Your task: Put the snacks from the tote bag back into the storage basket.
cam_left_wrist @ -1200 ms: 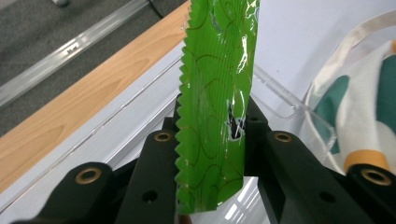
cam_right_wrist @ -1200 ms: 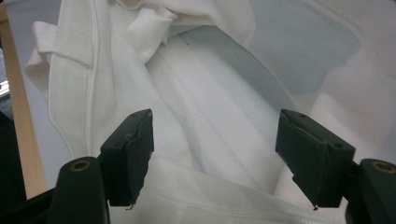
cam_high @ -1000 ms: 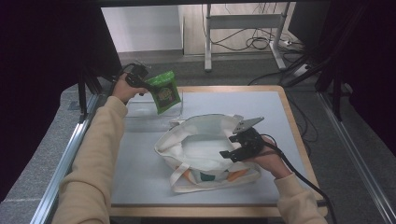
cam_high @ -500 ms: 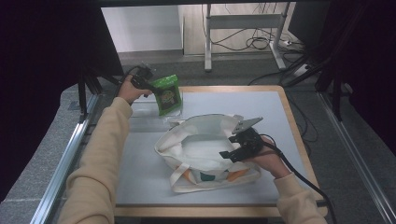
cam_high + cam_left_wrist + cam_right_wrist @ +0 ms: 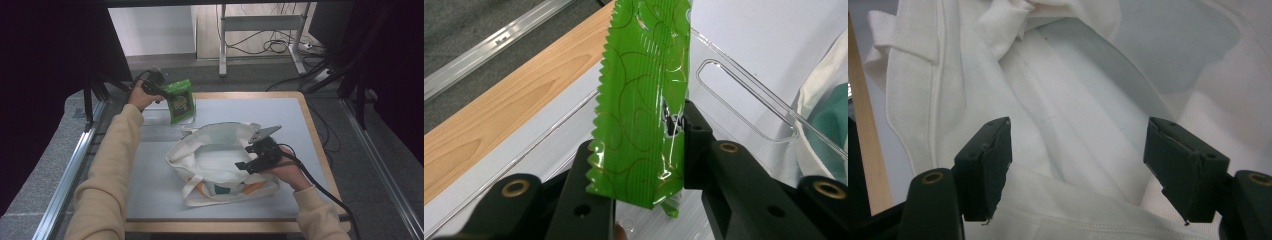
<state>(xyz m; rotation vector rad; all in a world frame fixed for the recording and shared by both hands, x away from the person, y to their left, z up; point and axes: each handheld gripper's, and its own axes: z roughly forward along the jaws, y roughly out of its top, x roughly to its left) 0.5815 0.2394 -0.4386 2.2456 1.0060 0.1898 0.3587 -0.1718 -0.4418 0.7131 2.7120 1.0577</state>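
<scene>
My left gripper clamps the crinkly green foil snack packet, upper left; my right gripper gapes over the white cloth tote bag, centre.

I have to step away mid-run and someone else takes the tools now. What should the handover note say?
Left tool: shut on the green snack packet, held up over the table's far left corner.
Right tool: jaws wide apart over the white tote bag, nothing held; whether it props the rim is unclear.
Bag lies mid-table, mouth open.
Done: packet picked up.
Left: probably carry it to the bag's mouth and drop it in.
</scene>
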